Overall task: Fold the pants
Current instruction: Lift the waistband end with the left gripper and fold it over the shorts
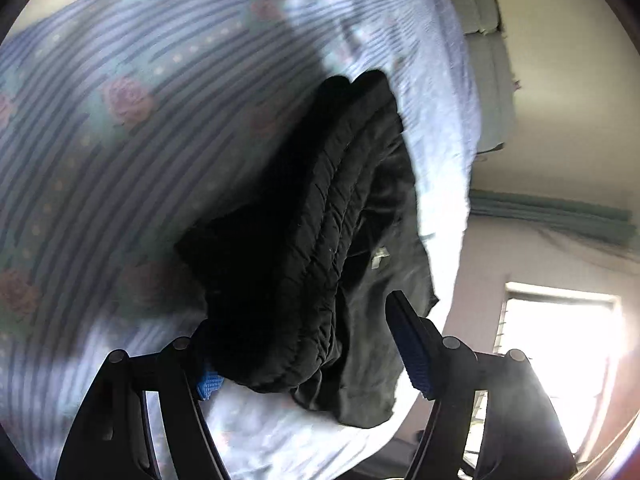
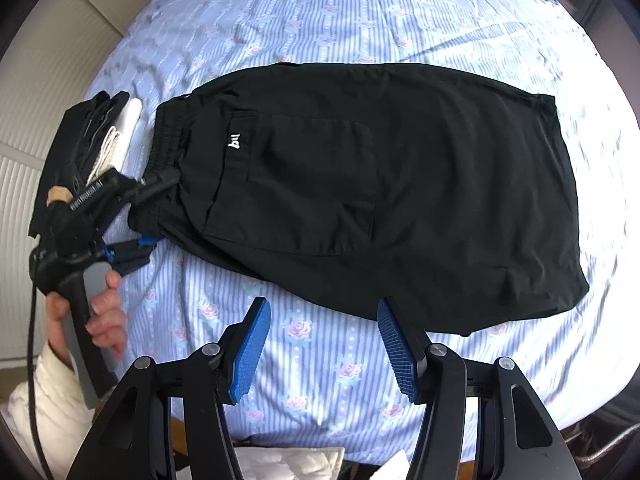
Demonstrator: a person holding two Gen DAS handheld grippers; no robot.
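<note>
A bedsheet [image 2: 320,28] striped in pale blue and white, printed with pink roses, covers the bed and lies wrinkled. At its left edge sits a small stack of folded clothes [image 2: 100,128], dark pieces with a white one beside them. A bright window [image 1: 560,340] shows in a pinkish wall [image 1: 520,248].

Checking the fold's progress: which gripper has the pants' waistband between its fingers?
The left gripper, straddling the elastic waistband of the black pants; the right gripper hovers empty over the flowered bedsheet.

bare sheet [image 2: 320,344] near, folded stack [image 2: 96,136] crowds left
</note>
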